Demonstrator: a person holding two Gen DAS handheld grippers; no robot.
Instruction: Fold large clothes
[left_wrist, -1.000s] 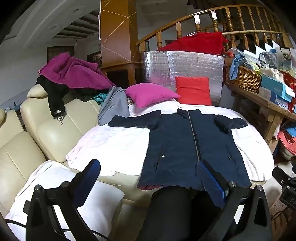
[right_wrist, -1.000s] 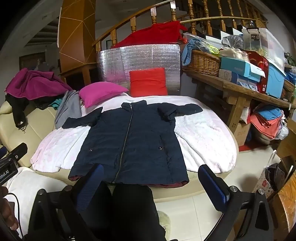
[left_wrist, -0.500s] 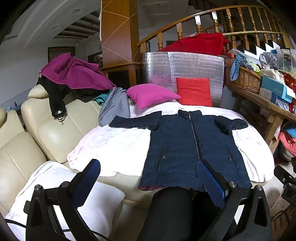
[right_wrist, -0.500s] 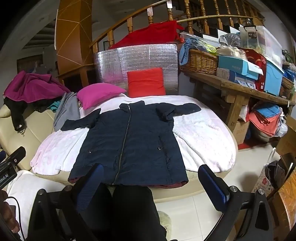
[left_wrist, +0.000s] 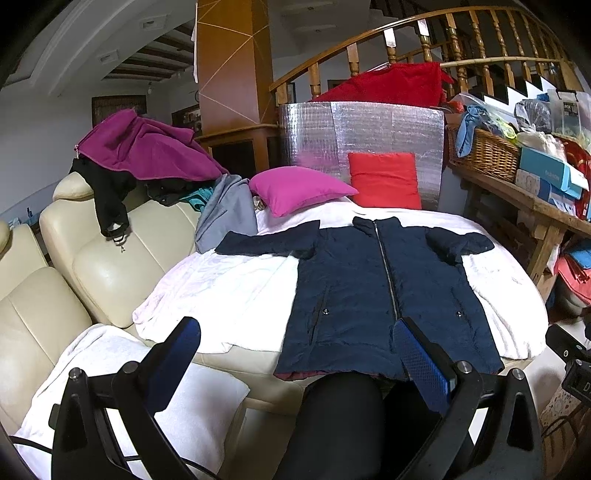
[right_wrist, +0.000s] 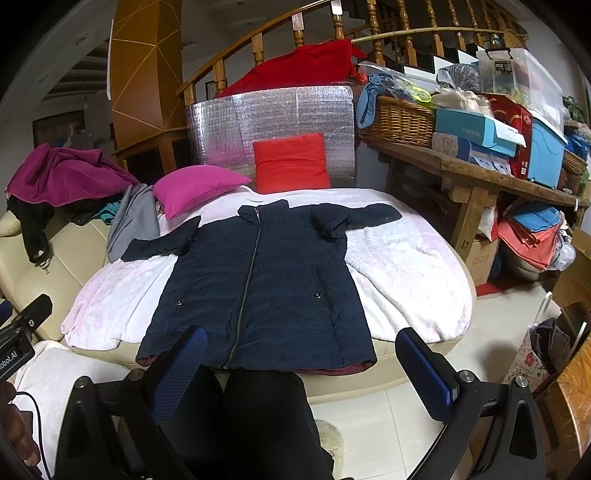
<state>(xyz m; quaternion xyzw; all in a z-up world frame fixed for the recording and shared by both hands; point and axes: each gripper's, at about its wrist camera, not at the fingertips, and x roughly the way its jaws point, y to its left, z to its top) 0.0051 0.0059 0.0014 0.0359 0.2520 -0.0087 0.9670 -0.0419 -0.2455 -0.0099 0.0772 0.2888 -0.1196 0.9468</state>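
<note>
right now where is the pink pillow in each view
Left wrist: the pink pillow sits above centre, beyond the navy coat's left sleeve.
Right wrist: the pink pillow sits left of centre, beyond the same sleeve of the coat.
Shared landmark: the red cushion just right of it.

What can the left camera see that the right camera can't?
Only the left wrist view shows the two cream sofa seats stretching along the side and the arched ceiling. Only the right wrist view shows the flowered bag on the floor and the clear storage box on the wooden shelf. Both show the dark blue coat lying flat and zipped, the pink pillow and the red pillow.
</note>
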